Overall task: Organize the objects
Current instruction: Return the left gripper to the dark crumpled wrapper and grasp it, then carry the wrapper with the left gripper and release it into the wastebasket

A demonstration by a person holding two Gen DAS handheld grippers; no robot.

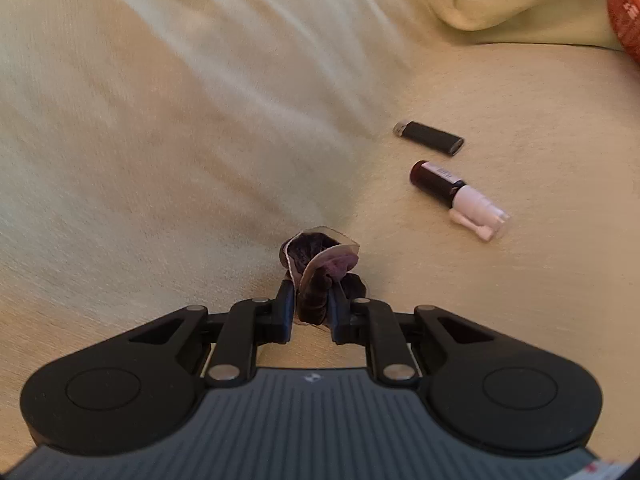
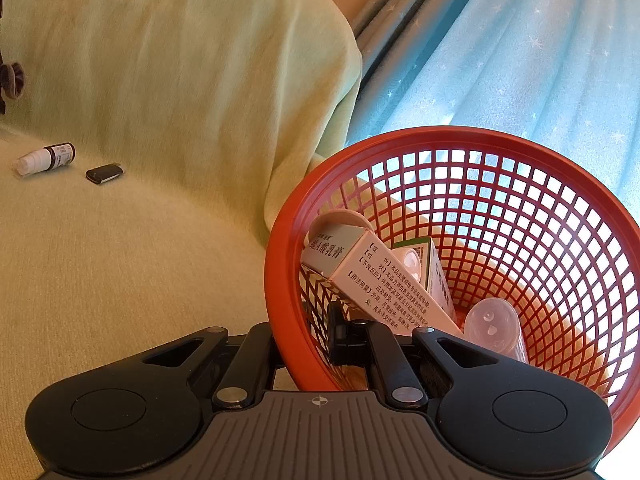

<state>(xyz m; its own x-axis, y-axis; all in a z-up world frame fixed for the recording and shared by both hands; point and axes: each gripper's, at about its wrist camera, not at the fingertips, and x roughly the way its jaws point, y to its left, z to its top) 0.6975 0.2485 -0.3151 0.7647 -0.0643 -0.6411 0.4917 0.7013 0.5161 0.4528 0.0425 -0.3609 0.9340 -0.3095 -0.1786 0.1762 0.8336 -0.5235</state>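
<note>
Left gripper [image 1: 312, 304] clenched on the scrunchie [image 1: 320, 272] just above the sofa [image 1: 160, 160]; right gripper [image 2: 308, 340] clamped on the basket [image 2: 500, 140] rim. Lift clear, carry past bottle [image 1: 444, 186] and lighter [image 1: 430, 137], drop inside.
</note>
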